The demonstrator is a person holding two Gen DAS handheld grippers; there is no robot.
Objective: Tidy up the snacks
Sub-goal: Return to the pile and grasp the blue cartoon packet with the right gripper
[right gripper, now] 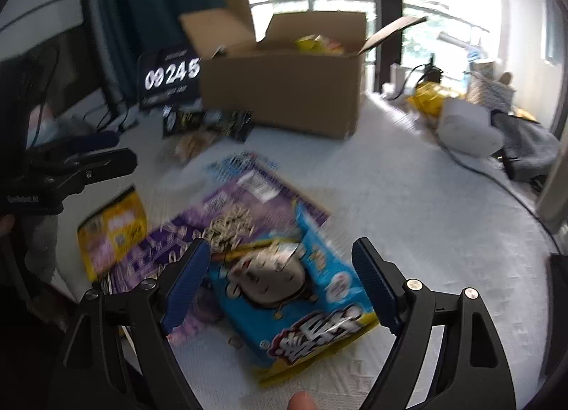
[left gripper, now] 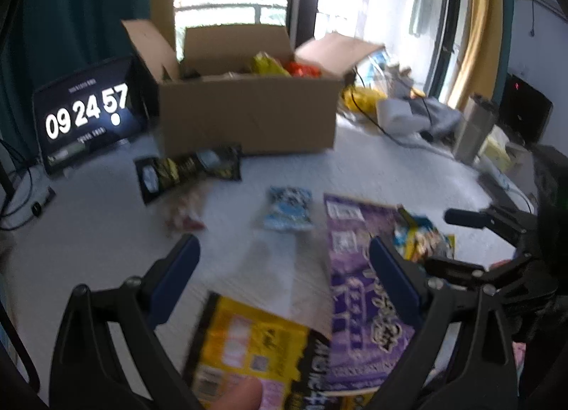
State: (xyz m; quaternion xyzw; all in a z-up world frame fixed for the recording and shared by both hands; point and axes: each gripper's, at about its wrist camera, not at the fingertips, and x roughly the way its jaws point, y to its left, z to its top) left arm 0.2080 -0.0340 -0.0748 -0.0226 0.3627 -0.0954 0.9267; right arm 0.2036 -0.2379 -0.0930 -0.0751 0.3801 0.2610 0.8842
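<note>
An open cardboard box (left gripper: pixel 248 115) (right gripper: pixel 284 93) holding some snack packs stands at the back of the white table. Loose packs lie in front of it: a yellow bag (left gripper: pixel 248 349) (right gripper: pixel 113 232), a purple bag (left gripper: pixel 358 289) (right gripper: pixel 198 228), a blue-and-yellow bag (right gripper: pixel 294 296) (left gripper: pixel 422 239), a small light-blue pack (left gripper: pixel 287 209) and black packs (left gripper: pixel 188 172) (right gripper: pixel 209 124). My left gripper (left gripper: pixel 284 250) hovers open above the yellow and purple bags. Over the blue-and-yellow bag, my right gripper (right gripper: pixel 280 250) is open with nothing gripped.
A tablet (left gripper: pixel 85 115) (right gripper: pixel 170 76) showing a clock stands left of the box. Cables, a white device (right gripper: pixel 468 129), yellow wrapping (left gripper: pixel 362 97) and grey cloth crowd the table's right back. A small pale snack pack (left gripper: pixel 184 207) lies below the black packs.
</note>
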